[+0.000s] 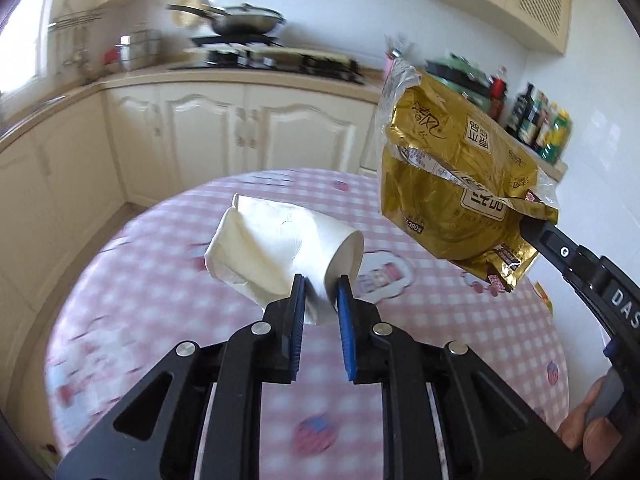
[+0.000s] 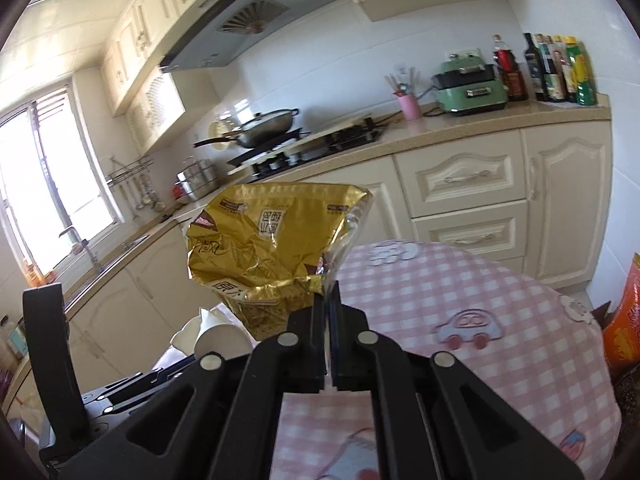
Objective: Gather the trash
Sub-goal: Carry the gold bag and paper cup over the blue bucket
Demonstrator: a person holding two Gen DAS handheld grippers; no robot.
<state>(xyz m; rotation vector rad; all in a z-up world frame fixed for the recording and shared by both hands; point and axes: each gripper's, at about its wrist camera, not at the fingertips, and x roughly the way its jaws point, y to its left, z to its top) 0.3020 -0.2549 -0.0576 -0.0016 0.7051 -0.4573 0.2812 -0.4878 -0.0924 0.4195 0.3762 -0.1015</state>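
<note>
— What's the left gripper got?

— Its blue ribbed jaws are pinching a crumpled white paper cup, soft and creased, lifted above the middle of the desk with its pink checked cloth.

— And the right gripper?

— Jaws pressed together on the clear edge of a crinkled, shiny gold wrapper, held in the air past the desk's far edge, though blur makes that less sure.

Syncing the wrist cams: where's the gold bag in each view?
Left wrist: gold bag upper right, hanging from the right gripper.
Right wrist: gold bag centre, pinched just above the right gripper.
Shared landmark: wok on the stove.
</note>
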